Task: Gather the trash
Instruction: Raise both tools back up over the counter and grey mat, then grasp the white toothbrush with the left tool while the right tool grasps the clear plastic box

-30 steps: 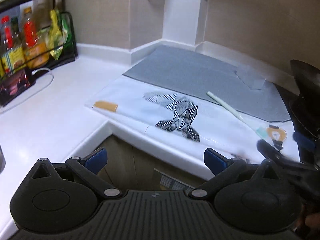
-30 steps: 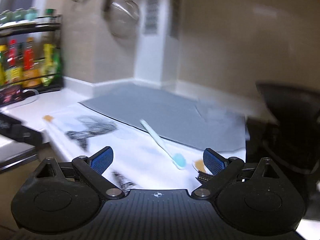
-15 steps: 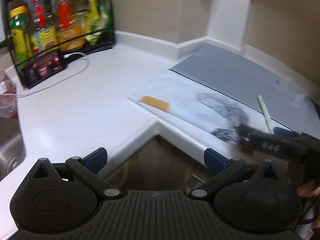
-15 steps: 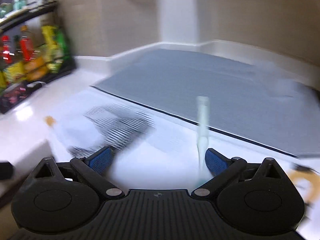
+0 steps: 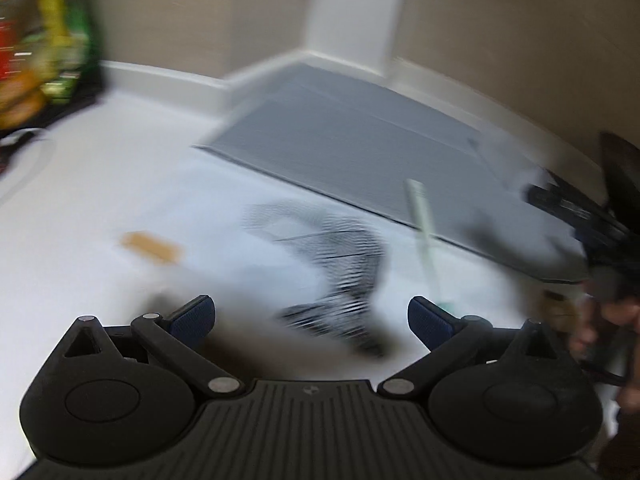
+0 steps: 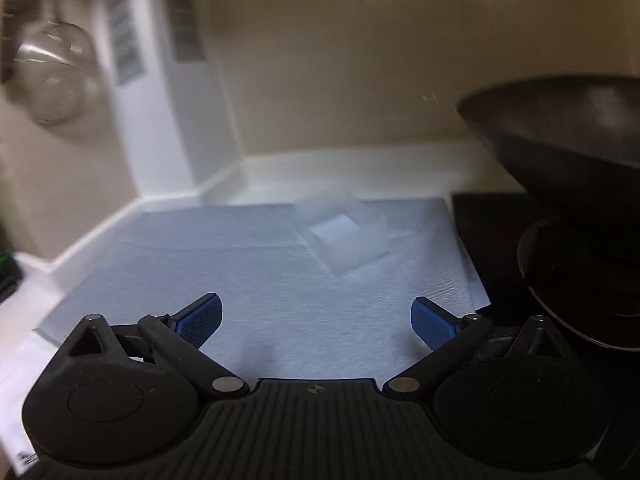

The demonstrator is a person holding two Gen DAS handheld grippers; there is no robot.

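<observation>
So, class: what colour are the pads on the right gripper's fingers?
Blue pads, on black arms; clearest in the right wrist view.

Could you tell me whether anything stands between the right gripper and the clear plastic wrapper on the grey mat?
Nothing visible does. The right gripper is open, and only bare grey mat lies between it and the clear plastic wrapper. The black wok sits off to the right, clear of that path.

Clear wrapper (image 6: 344, 236) on grey mat (image 6: 240, 276)
</observation>
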